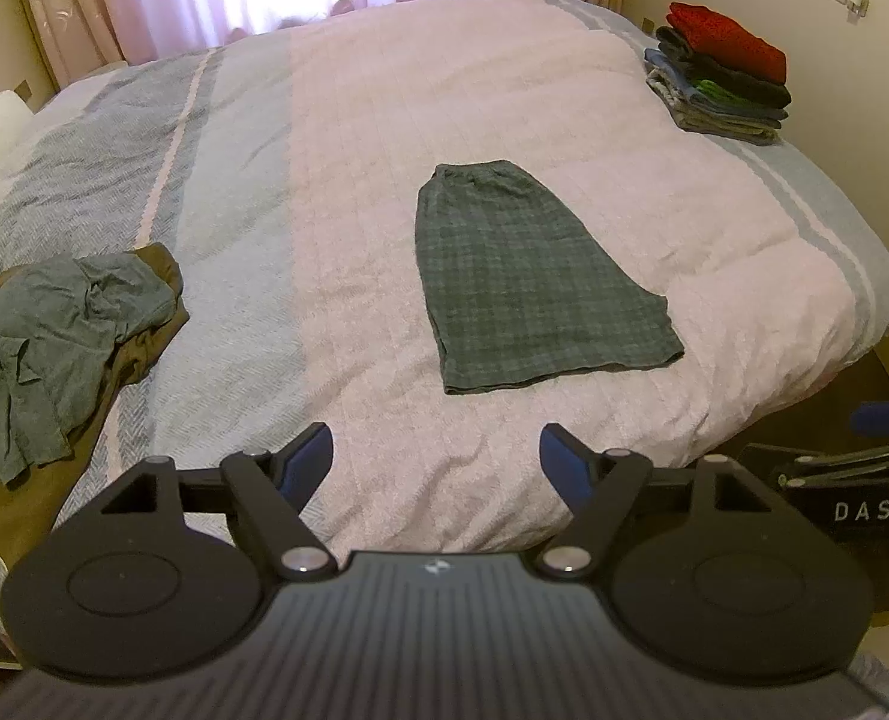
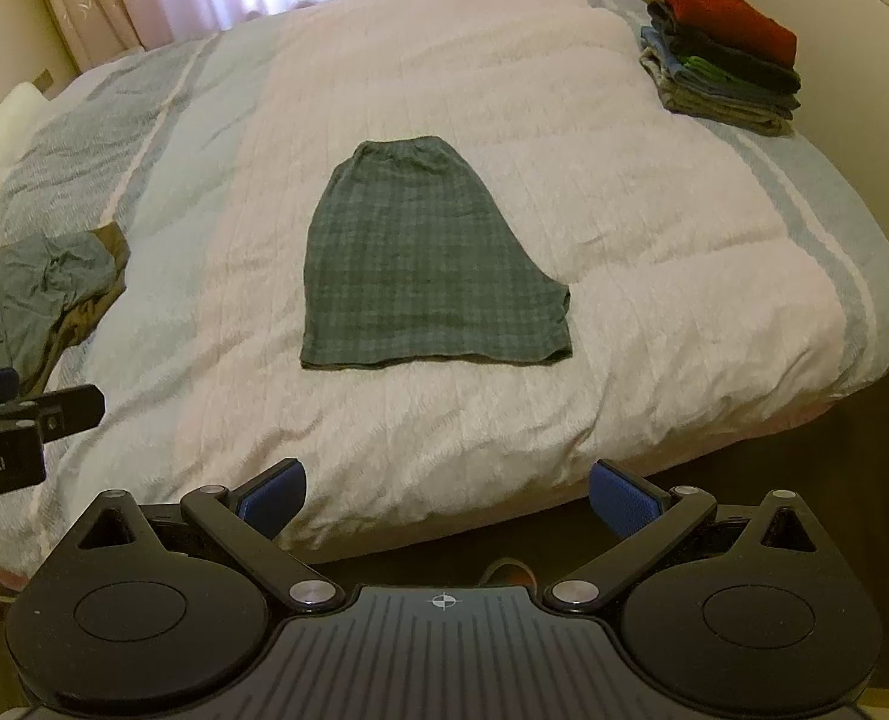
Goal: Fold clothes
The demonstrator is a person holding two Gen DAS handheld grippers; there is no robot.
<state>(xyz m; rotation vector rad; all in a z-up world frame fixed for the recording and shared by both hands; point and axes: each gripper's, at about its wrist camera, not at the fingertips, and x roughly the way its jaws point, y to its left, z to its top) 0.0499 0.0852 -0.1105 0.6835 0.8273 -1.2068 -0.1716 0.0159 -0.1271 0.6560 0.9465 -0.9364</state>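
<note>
A dark green plaid cloth garment, folded once into a flat tapering shape (image 1: 528, 282), lies smooth on the pink-and-blue striped quilted bed cover (image 1: 384, 120), at the centre of both views. Neither gripper touches it. The left gripper (image 1: 435, 456) hangs above the near edge of the bed, its blue-padded fingers (image 1: 309, 459) spread wide with only quilt between them. The right gripper (image 2: 444, 498) likewise stands wide apart and empty.

The right wrist view shows the bed's near edge and the dark floor (image 2: 744, 462) below it, which the left view largely hides. Each view catches the other gripper at its side margin.

A crumpled grey-blue garment over an olive-brown one (image 1: 66, 324) sits at the left of the frame; how many pieces, I cannot quite tell. A neat stack of folded clothes topped with a red piece (image 1: 720, 72) rests upper right.
</note>
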